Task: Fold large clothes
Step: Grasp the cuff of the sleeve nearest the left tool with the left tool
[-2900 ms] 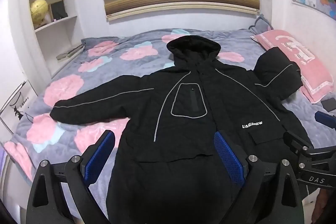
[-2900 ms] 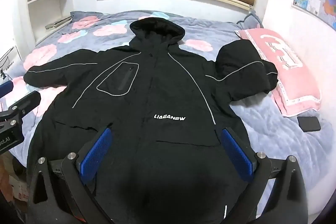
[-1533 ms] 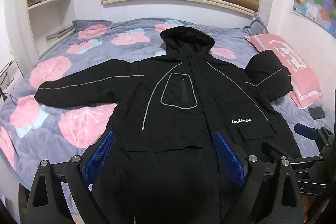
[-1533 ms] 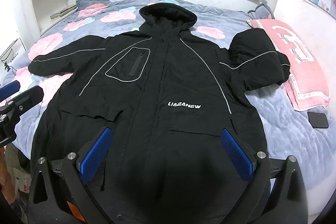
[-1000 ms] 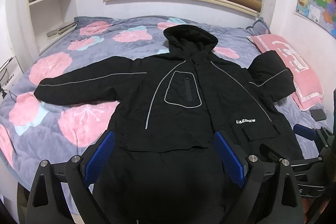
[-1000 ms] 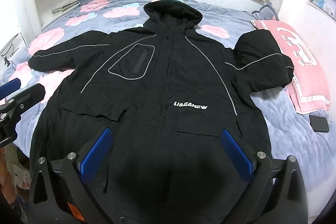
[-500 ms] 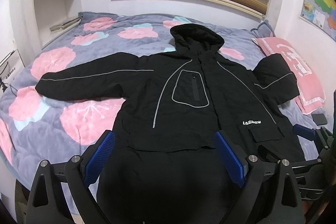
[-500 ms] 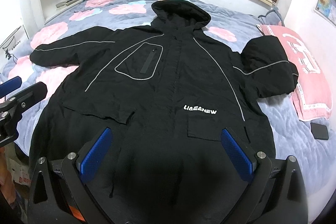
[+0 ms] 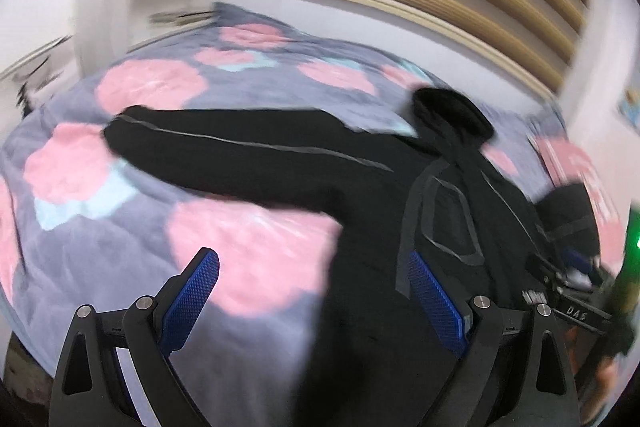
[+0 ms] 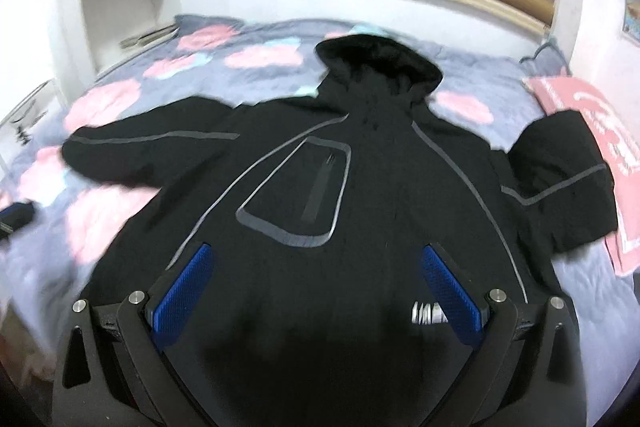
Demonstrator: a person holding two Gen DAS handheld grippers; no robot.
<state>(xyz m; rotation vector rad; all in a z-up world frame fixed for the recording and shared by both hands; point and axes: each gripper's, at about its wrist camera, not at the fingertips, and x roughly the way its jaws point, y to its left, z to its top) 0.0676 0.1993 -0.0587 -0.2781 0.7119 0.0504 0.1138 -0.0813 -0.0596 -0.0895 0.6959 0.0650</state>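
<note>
Jacket position: a black hooded jacket [image 10: 360, 187] is being shown spread face-up on the flowered bedspread [image 9: 100, 251], hood toward the top of the frame, hem hidden below the grippers at the bottom edge.
Long axis: the body is running from bottom centre up to the hood [image 10: 380, 63]; the outstretched sleeve [image 9: 240, 155] is lying across that axis, reaching to the middle left of the left wrist view.
Other sleeve: it is seen already doubled back on itself [image 10: 560, 195] at the right edge, beside the pink pillow [image 10: 600, 131].
Left gripper [image 9: 316, 299]: the fingers are being held wide apart, empty, over bare bedspread just left of the jacket's side edge; the long sleeve lies ahead and up-left.
Right gripper [image 10: 320, 291]: the fingers are spread wide, nothing held, above the lower chest.
Nearer hand: the left is judged nearer the long sleeve, so that fold is likely its job.
Open room: bare bedspread is showing left of and above the sleeve.
Clarity: both views are blurred, so fine edges cannot be told.
</note>
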